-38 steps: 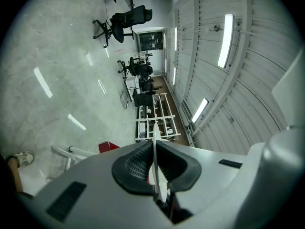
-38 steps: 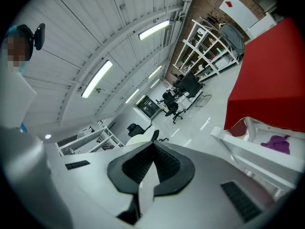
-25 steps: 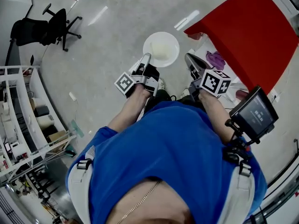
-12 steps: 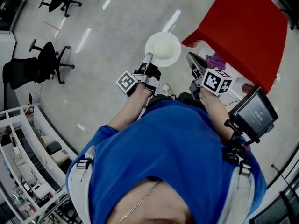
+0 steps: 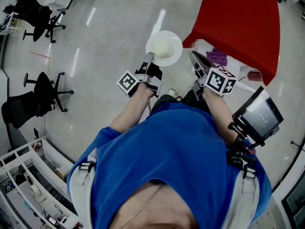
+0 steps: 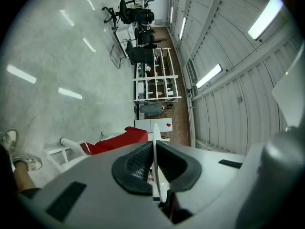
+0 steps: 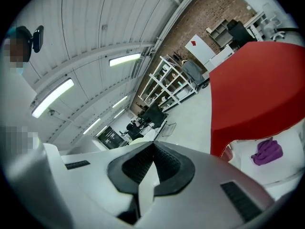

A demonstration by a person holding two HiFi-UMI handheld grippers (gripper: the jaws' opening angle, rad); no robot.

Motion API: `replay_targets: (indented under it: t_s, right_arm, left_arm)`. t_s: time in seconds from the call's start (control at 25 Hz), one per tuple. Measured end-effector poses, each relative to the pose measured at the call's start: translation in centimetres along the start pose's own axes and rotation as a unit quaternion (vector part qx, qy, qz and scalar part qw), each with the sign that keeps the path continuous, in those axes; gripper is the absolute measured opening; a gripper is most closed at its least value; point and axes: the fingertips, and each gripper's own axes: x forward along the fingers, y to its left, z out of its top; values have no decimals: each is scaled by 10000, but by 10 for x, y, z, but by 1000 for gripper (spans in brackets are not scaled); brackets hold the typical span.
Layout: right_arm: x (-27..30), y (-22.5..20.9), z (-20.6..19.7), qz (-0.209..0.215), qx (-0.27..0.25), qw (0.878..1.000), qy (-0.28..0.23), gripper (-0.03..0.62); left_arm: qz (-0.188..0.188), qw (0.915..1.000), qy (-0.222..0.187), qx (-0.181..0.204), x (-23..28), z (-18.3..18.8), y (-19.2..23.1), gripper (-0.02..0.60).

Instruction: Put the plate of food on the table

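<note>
Plate (image 5: 153,41) of food is in the air over the floor, just left of the red worktop (image 5: 238,23) and not on it yet. The left gripper (image 5: 148,60) has its jaws clamped on the near rim of the plate; in the left gripper view the rim runs edge-on between the pads. A pale mound of food (image 5: 163,48) sits in the middle of the plate, which looks level. The right gripper (image 5: 196,61) is beside it, jaws together with nothing between them.

Judged progress: pick-up done, carry under way. Left to do: swing right over the red top, lower, release.

Around: a purple cloth (image 5: 217,57) on a white surface under the worktop's near corner, office chairs (image 5: 35,99) and shelving (image 5: 28,185) well off to the left. The red top looks bare; its near corner is the thing to clear.
</note>
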Motion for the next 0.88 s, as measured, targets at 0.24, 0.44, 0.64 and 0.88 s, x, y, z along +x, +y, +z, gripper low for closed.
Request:
replay_targets:
  t_s: [0.24,0.44,0.64,0.88]
  right_arm:
    - [-11,-19,23,-319,72,9988,-374,2]
    - [-25,-36,38,-582,181,9957,-694,2]
    - [-34,-52,46,-807,283,9917,-965,2]
    - [-54,-77,44,-1098,443,9845,-1293,2]
  left_arm:
    - [23,9991,411,93,36,-7,1,20]
    - [68,9963,828,218,62,-19,-1,20]
    - [11,9924,1175,372,91,-27,-2,20]
    - [21,9862,1608,388,113,-52,6,20]
